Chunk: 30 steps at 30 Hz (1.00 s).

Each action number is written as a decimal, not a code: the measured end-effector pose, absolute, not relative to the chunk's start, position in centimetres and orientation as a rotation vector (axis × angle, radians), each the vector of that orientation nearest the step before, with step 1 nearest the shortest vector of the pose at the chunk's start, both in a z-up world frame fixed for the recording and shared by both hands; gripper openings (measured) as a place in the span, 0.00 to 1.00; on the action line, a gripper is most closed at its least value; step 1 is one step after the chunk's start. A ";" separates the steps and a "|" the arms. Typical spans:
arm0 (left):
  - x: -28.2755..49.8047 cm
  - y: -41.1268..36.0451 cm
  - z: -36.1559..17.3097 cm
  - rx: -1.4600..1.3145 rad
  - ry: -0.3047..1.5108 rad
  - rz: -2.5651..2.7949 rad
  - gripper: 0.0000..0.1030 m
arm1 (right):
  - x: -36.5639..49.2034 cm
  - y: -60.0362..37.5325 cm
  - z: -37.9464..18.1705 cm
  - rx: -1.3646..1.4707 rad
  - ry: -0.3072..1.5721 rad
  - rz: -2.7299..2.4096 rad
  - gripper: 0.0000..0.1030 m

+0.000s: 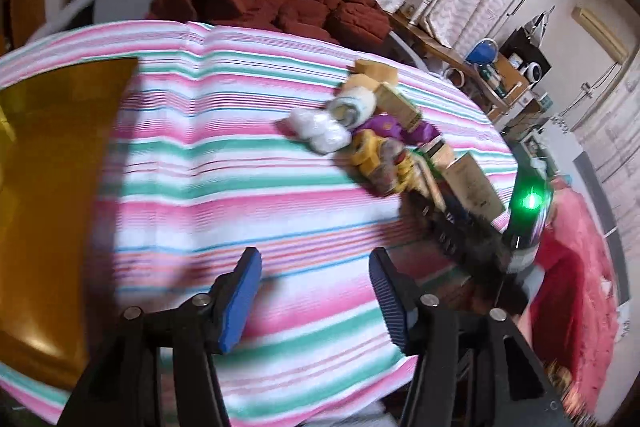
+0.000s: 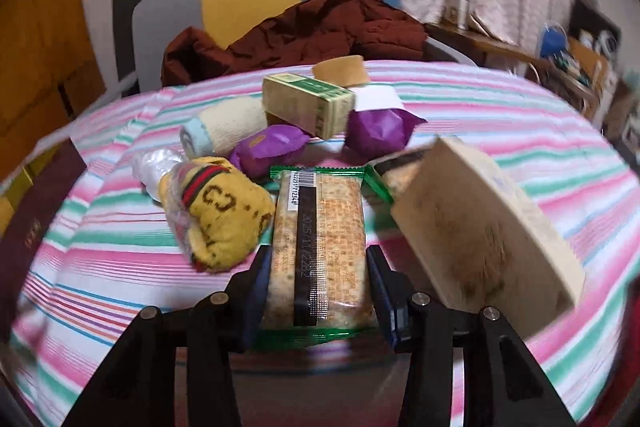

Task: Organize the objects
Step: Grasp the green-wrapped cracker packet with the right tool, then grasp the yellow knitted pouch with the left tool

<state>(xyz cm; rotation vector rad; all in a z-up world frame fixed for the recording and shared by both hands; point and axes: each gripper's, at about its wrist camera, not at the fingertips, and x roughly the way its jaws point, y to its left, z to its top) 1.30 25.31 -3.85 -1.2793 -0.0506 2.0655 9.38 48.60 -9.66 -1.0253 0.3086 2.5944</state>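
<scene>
Right wrist view: our right gripper (image 2: 318, 267) pinches a clear cracker packet (image 2: 320, 239) with green crimped ends, one blue pad pressed to each long side, the date strip facing up. We take this packet as our landmark. Just left of it, touching, lies a yellow rolled sock (image 2: 222, 215) in a plastic sleeve. Just right of it a pale flat box (image 2: 484, 231) sits tilted. Beyond the packet we see two purple wrapped sweets (image 2: 272, 151), a cream rolled towel (image 2: 228, 127), a green-and-tan carton (image 2: 308, 103) propped at an angle, and a tan sponge (image 2: 340, 69) furthest back. All rest on the striped tablecloth (image 2: 500, 115), with a dark red jacket (image 2: 304, 31) at its far edge.

Left wrist view: our left gripper (image 1: 316, 283) is spread wide with nothing between its pads, well left of the pile, above the cloth. A yellow-brown tray (image 1: 52, 207) lies further left still.
</scene>
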 end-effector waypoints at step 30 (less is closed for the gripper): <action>-2.4 37.2 -8.8 -1.229 -0.021 1.966 0.37 | 10.5 49.3 -10.6 -0.909 0.377 2.535 0.48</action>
